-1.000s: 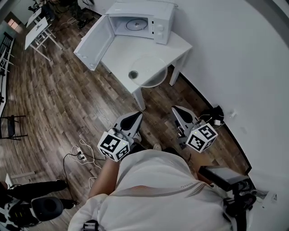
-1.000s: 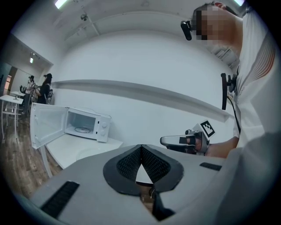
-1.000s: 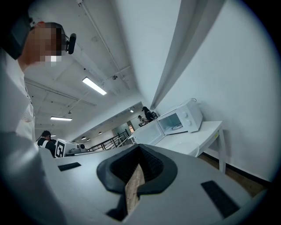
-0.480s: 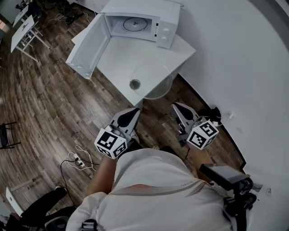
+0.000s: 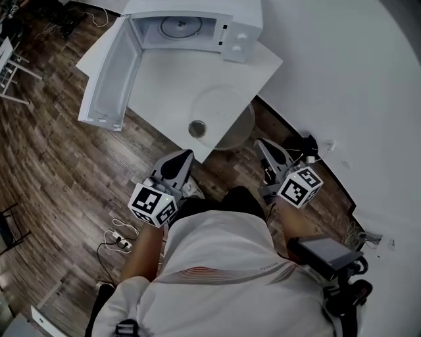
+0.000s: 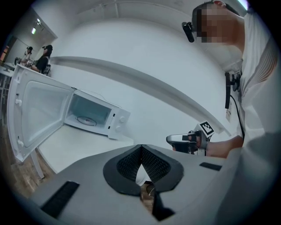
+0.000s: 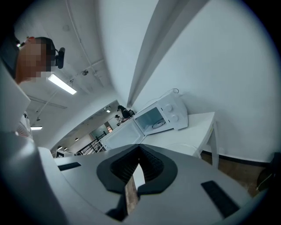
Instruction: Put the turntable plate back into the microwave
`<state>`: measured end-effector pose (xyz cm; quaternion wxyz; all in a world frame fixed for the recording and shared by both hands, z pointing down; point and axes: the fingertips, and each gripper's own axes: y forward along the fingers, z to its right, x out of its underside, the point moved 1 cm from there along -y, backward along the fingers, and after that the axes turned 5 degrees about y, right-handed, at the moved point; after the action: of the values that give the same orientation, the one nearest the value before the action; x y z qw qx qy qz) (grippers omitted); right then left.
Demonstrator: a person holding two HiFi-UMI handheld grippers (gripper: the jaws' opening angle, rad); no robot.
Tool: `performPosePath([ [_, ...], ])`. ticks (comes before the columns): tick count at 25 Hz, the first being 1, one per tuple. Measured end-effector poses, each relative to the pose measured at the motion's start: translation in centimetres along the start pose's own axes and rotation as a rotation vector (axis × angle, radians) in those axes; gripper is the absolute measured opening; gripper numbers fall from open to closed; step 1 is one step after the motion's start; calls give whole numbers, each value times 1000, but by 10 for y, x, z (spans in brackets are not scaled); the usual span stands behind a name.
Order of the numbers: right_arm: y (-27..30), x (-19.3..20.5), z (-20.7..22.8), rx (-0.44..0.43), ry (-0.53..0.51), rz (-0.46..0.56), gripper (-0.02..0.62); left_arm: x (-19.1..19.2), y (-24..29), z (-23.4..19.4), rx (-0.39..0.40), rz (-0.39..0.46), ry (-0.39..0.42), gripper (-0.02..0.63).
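Turntable plate [image 5: 227, 110] sits untouched; left gripper [image 5: 179, 158] and right gripper [image 5: 264, 147] jaws together, empty.

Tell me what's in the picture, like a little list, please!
microwave: on the white table, door wide open
glass plate: flat on the table, outside the microwave, rim past the table edge
left gripper: shut, holding nothing
right gripper: shut, holding nothing
plate put back: not yet
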<state>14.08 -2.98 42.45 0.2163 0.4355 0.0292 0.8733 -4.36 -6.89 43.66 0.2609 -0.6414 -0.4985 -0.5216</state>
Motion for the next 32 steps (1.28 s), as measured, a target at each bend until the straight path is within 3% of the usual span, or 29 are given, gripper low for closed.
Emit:
performPosePath([
  [7,2,10,32,42,89,-25,-2,-7,32,-2,49,7,9,11],
  [9,1,13,54,69,145,-29,-2,-4,43,-1,45,-1,4,11],
  [14,5,34,113,80,288,-80,70,7,64,9,27,-53,-6,11],
  [19,17,65,171,59,479,-120,100,17,80,6,-37,-98,-26,11],
  [21,22,78,186,27,552,-132,101,22,81,3,-69,-105,-29,11],
  [25,39,97,200,-98,677,-158,169,34,81,-10,-145,-122,-45,11],
  [32,69,127,186,-253,775,-221,169,48,70,-18,-236,-124,-95,11],
])
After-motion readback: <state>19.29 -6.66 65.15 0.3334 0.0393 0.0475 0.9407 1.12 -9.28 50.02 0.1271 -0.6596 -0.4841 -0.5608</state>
